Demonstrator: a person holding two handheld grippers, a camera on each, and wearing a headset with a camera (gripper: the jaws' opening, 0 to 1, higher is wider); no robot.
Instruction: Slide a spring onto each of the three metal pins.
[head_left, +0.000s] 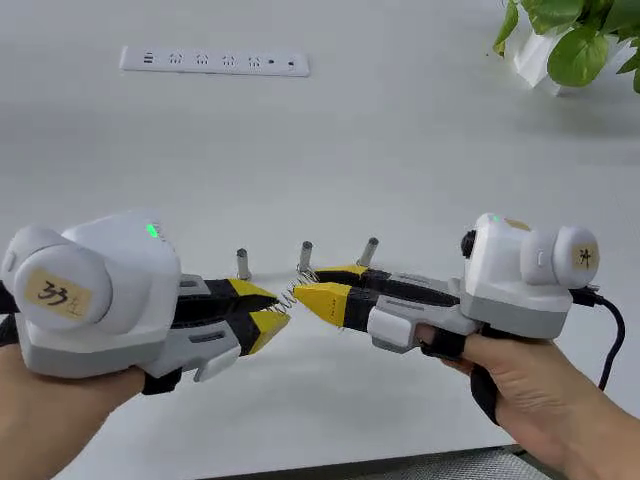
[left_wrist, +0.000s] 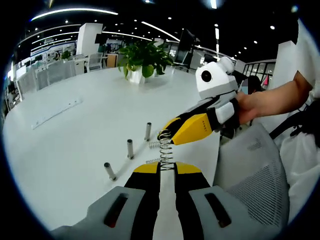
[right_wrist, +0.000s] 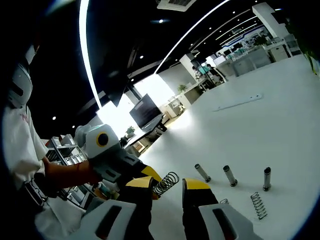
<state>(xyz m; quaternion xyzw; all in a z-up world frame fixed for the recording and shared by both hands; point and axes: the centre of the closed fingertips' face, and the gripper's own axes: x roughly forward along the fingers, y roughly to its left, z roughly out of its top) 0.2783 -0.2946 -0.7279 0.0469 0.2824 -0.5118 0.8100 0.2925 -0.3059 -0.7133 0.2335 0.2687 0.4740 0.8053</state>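
Note:
Three short metal pins stand upright in a row on the white table: left (head_left: 243, 263), middle (head_left: 306, 256), right (head_left: 369, 251); all are bare. In front of them my left gripper (head_left: 280, 306) is shut on the lower end of a spring (left_wrist: 165, 152), which sticks out past its yellow tips. My right gripper (head_left: 306, 282) faces it from the right, jaws apart, tips at the spring's free end (right_wrist: 168, 182). In the right gripper view that end sits between my own jaws, closer to the left one. The same pins (right_wrist: 229, 175) show beyond.
A loose spring (right_wrist: 258, 205) lies on the table near the pins, and another (left_wrist: 154, 145) lies by the far pin. A white power strip (head_left: 214, 61) is at the back left, a potted plant (head_left: 570, 40) at the back right. A mesh chair (left_wrist: 250, 170) stands at the table's near edge.

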